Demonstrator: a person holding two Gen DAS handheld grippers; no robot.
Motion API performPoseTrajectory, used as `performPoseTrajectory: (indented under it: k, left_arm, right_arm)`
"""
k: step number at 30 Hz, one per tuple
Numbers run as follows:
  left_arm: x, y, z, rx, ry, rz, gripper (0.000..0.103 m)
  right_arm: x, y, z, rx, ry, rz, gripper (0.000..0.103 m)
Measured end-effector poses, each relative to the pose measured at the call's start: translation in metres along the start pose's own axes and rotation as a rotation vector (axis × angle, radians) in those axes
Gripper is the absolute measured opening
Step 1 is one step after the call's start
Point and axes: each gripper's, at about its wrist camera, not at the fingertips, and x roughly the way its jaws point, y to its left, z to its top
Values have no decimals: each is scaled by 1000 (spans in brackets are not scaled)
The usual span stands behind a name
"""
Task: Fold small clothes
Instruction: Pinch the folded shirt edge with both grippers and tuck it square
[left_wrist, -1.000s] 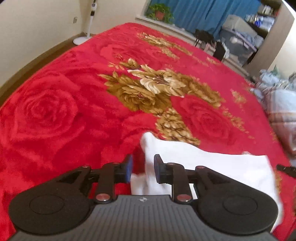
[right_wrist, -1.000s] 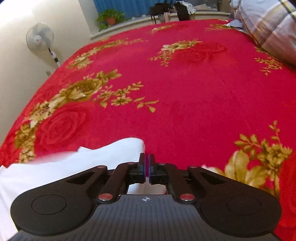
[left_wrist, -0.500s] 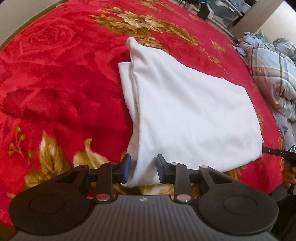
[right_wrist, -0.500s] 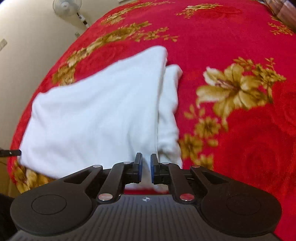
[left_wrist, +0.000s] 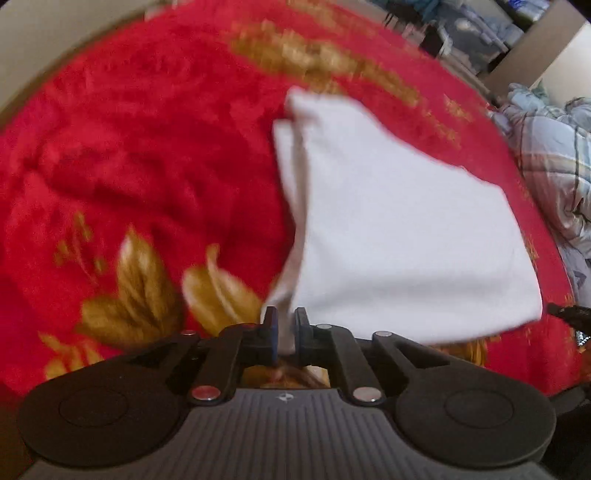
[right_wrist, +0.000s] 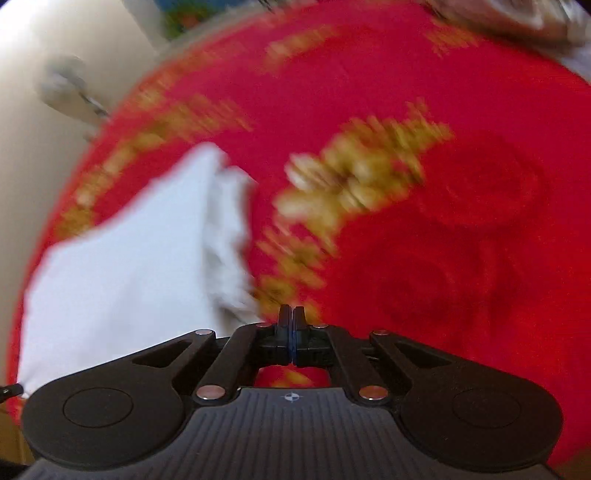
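Observation:
A white garment (left_wrist: 399, 229) lies folded on a red floral blanket (left_wrist: 129, 147). In the left wrist view my left gripper (left_wrist: 285, 332) has its jaws closed on the garment's near left corner, with white cloth between the pads. In the right wrist view the garment (right_wrist: 122, 266) lies at the left, blurred. My right gripper (right_wrist: 290, 326) is shut with its pads touching, just right of the garment's near right edge, with no cloth seen between them. The right gripper's tip shows at the far right of the left wrist view (left_wrist: 569, 314).
A plaid quilt (left_wrist: 554, 155) is bunched at the bed's right side. A pale wall (right_wrist: 44, 110) and a standing fan (right_wrist: 70, 85) are beyond the bed's left side. Shelves and stored goods (left_wrist: 480, 29) stand behind the bed.
My left gripper has closed from open onto the garment's near corner. My right gripper has shut fully and shifted right, off the garment's edge. Both views are blurred by motion.

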Motion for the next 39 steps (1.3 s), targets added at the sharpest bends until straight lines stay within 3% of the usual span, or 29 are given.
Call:
performPoseTrajectory:
  k: [3,6,8,10,12,13,14,15,17,21,24,31,39]
  left_arm:
    - [-19,-11,0,29,-117,-96,21]
    - [-4,-23,-1,51,-65,-164,21]
    - [18,-26,-5,60,23,-120,23]
    - [35,-23,-7,67,100,-38,23]
    - [30,-13,-4,18,93,-45,23]
    - [19,-7,-2,-11,55,-66,24]
    - [11,-3,-1,-25,22,-77,33]
    - [0,4,0,-46,-23,-85,51]
    - [-9,16,1,-103,-74,-90,63]
    - [2,26,10,-195,-66,-147,63]
    - [10,26,19,-191,-77,-159,63]
    - [49,19,35,-201,-78,-211,63]
    - [75,13,37,-180,-113,-180,61]
  right_arm:
    - [-19,20,-1,-84,-118,85,3]
    - [-21,44,-8,-177,-152,206,3]
    - [-7,61,-14,-238,-109,242,3]
    - [14,68,-20,-293,-30,206,3]
    - [39,70,-27,-348,69,52,0]
    - [43,66,-26,-334,87,35,0]
    - [38,65,-21,-302,84,45,0]
    - [30,66,-17,-288,59,46,0]
    - [9,71,-11,-302,-35,38,5]
    - [-14,74,4,-246,-132,82,5]
    - [-10,78,14,-205,-164,100,5]
    - [6,93,18,-222,-156,107,5]
    - [12,92,25,-224,-154,106,5]
